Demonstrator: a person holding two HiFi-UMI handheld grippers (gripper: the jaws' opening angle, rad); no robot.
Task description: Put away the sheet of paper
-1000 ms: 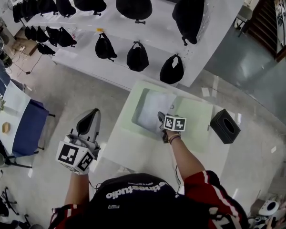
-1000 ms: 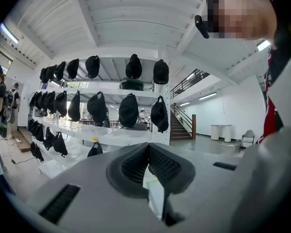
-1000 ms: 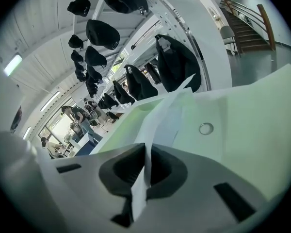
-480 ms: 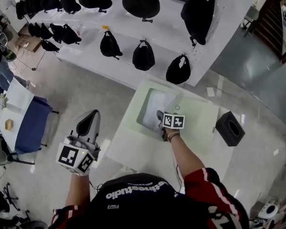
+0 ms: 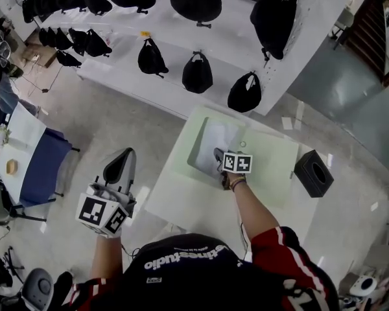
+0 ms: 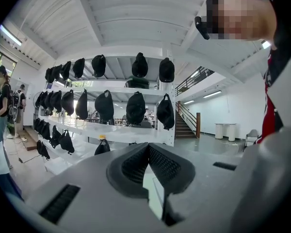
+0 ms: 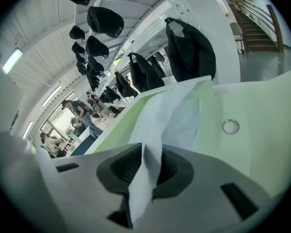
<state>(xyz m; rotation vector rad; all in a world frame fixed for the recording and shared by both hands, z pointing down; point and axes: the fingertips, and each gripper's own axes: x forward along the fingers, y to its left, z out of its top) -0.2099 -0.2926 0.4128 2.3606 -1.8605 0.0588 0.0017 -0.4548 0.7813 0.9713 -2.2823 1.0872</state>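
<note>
With the sheet of paper [image 5: 214,138] on the desk [image 5: 272,173] and the right gripper's [image 7: 146,163] fingers [image 7: 124,169] having just been opening around its edge, only withdrawal seems left; the left gripper [image 6: 148,165] is closed, empty.

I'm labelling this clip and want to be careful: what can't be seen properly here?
- Head view: the near edge of the paper is covered by the right tool. Its jaws have just been opening, with the paper between them.
- Head view: the inside of the black box is too dark to see.
- Right gripper view: the ring on the green surface is too small to identify.
</note>
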